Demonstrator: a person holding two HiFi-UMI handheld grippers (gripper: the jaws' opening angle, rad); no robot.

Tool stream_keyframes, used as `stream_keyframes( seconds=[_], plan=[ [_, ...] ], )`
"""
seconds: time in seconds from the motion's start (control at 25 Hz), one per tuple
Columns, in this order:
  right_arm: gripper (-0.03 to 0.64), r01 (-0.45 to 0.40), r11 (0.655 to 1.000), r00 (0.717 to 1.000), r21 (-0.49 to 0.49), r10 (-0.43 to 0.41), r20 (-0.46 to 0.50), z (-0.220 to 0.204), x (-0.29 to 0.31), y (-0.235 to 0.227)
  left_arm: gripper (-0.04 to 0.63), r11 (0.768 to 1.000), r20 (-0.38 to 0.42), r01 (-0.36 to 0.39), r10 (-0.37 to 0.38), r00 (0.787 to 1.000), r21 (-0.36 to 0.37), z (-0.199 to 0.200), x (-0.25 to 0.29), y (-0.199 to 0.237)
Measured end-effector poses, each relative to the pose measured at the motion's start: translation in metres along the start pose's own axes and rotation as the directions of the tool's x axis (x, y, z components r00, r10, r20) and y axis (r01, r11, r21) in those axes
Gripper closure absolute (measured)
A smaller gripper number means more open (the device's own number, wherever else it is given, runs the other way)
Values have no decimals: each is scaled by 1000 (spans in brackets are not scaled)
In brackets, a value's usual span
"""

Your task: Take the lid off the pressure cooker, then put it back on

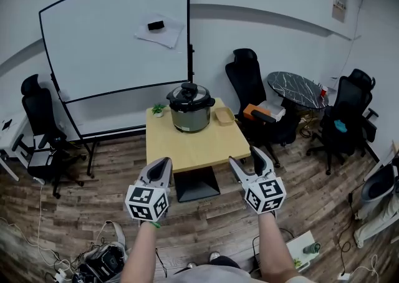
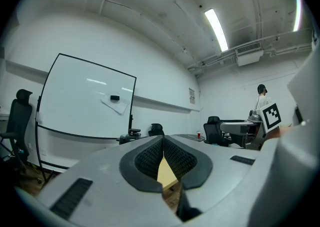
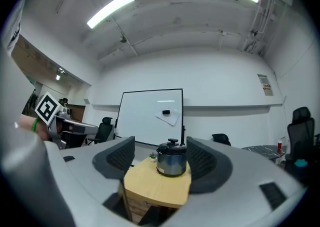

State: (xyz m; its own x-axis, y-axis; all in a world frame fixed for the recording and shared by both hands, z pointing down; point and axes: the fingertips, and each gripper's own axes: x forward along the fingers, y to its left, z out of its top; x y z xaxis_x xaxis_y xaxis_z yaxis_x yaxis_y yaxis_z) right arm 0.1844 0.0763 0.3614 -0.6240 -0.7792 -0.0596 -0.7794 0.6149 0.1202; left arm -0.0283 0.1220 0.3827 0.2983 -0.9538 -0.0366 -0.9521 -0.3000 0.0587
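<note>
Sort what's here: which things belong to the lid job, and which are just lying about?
For the job: pressure cooker, lid, left gripper (shut), right gripper (open).
Lying about: small potted plant, tan tray, whiteboard, office chairs.

In the left gripper view the left hand-held gripper [image 2: 163,141] hides most of the black-lidded steel pressure cooker [image 2: 131,135]; the pale wooden desk [image 2: 166,171] shows only as a sliver.

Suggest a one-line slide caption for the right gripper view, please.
Open right gripper frames the lidded pressure cooker on a wooden table, whiteboard behind.
</note>
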Motion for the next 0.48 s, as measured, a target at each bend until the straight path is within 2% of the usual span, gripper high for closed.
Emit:
stream_keyframes(
  seconds=[0.24,0.48],
  plan=[
    [284,-20,1000,1000,-11,20,-9,-3,12,-6,580,1000,-4,-18,18,1000,3,-1,10,2],
    [278,-37,999,999,-15,37,-18,-10,27,-17,580,999,-11,-42,42,999,4,-4,23,6]
  ],
)
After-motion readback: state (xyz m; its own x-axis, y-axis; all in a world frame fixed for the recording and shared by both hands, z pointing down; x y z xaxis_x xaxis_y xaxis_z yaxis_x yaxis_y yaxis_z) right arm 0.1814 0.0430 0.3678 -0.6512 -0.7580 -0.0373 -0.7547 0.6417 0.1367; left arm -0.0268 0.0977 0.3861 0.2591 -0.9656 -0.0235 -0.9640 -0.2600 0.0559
